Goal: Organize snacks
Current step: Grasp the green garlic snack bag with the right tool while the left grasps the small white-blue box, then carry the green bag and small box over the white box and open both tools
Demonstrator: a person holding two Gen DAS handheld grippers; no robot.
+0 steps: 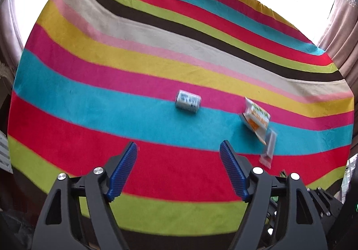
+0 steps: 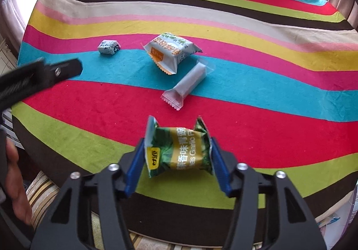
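Right tongs point(image 2: 177, 149) clamped on crinkly green-gold garlic snack packet point(image 2: 179, 149), held above striped cloth surface point(image 2: 89, 104). Left tongs point(image 1: 179, 153) spread apart, empty. Tip: lower packet beside white-orange pouch point(image 2: 170, 51) and translucent wrapped bar point(image 2: 190, 80), release only once touching cloth, keep row tidy.

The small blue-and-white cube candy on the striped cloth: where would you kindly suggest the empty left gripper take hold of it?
Grip the cube candy across its two flat sides, coming from above with the left gripper; it sits blocky, clear of neighbours.
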